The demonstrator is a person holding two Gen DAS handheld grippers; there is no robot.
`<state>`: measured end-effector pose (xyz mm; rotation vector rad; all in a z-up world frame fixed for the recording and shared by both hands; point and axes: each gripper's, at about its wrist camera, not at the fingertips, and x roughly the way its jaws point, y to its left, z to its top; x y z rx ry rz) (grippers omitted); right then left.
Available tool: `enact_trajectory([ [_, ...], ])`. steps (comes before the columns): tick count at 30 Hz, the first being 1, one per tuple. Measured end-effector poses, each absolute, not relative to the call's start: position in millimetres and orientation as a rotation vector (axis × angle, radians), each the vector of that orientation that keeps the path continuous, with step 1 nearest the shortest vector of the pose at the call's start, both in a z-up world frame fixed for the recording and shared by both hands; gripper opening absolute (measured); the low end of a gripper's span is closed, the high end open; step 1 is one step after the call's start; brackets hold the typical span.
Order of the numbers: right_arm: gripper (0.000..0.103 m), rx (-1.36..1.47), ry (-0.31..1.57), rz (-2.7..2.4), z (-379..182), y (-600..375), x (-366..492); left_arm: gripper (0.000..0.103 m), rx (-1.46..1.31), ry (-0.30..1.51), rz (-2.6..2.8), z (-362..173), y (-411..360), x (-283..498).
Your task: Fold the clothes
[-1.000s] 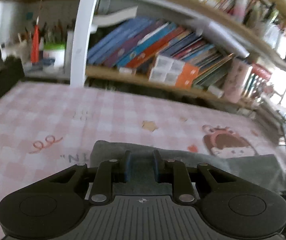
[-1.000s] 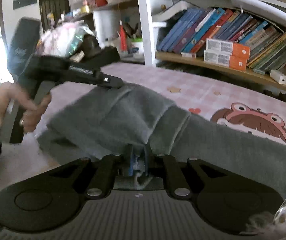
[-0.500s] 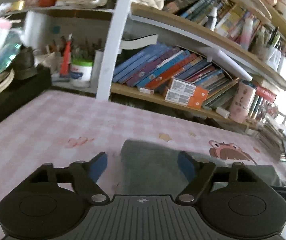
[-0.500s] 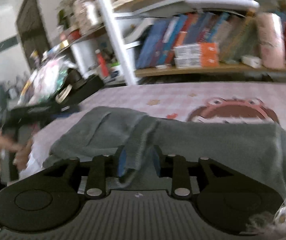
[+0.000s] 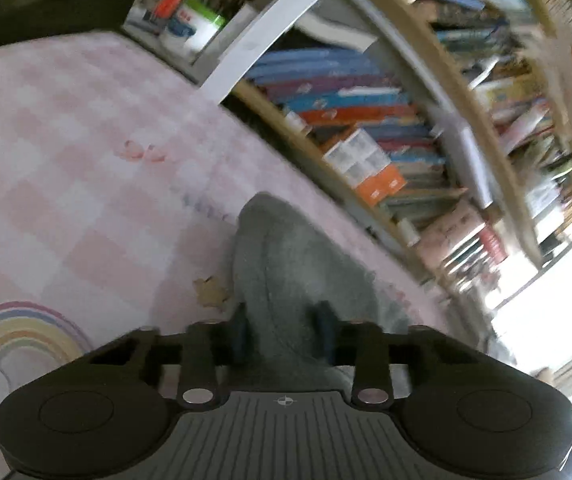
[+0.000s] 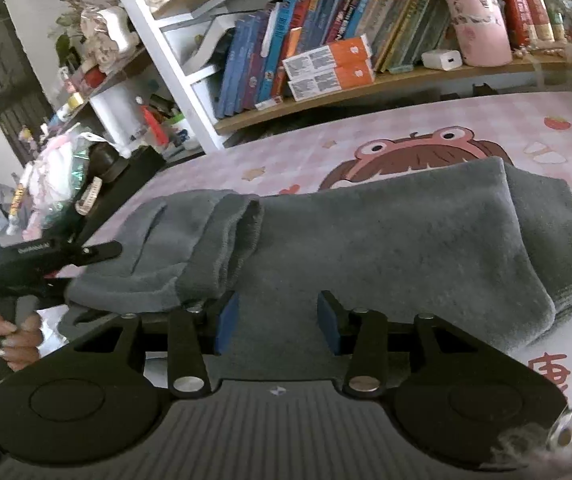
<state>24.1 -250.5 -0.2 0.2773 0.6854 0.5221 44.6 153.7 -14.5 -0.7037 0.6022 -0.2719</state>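
Right wrist view puts the right gripper nearest, its blue-padded jaws spread apart with nothing between them, hovering just over the near edge of the grey garment; that garment lies folded along its length on the pink checked cloth covering the table, one end doubled back near the left side and a darker band showing at the right. Off to the left in the same view, the left gripper reaches in at the doubled end, held by the left hand. From the left wrist camera, the left gripper's jaws stand either side of a grey hump of fabric, but blur keeps me from telling whether they pinch it or only straddle it. Beyond the garment comes the cartoon print on the cloth, then the bookshelf with its rows of books. The risk I see: with the right side released, a pull from the left alone could drag the whole bundle sideways and undo the doubled end, or lift one layer only, leaving the fold crooked; thick, soft fabric like this likely slumps when it is unsupported
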Motion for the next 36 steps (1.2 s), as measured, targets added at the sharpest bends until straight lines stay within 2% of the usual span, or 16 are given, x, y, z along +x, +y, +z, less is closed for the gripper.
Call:
enact_trajectory([
  [2,0.042,0.263,0.680,0.517,-1,-247,25,0.020,-0.688,0.538,-0.278,-2,153,38],
  [5,0.042,0.244,0.671,0.527,-1,-239,28,0.019,-0.628,0.485,-0.244,14,157,38],
  [9,0.042,0.206,0.661,0.538,-1,-229,30,0.017,-0.458,0.499,-0.093,21,157,43],
  [15,0.042,0.228,0.660,0.536,-2,-237,33,0.019,-0.408,0.554,-0.060,12,162,43],
  [16,0.043,0.228,0.660,0.538,-2,-238,33,0.024,-0.405,0.562,-0.050,11,161,42],
  [18,0.045,0.236,0.661,0.545,-1,-241,31,0.025,-0.363,0.556,-0.006,18,156,36],
  [21,0.047,0.270,0.664,0.551,1,-251,27,0.036,-0.220,0.479,0.061,38,138,20],
  [23,0.049,0.292,0.659,0.548,3,-259,23,0.052,-0.162,0.411,0.034,50,124,7],
  [29,0.053,0.347,0.634,0.530,11,-285,5,0.066,-0.130,0.386,-0.132,52,83,-8],
  [36,0.059,0.374,0.619,0.492,15,-318,-3,0.076,-0.052,0.433,-0.199,32,44,-7],
])
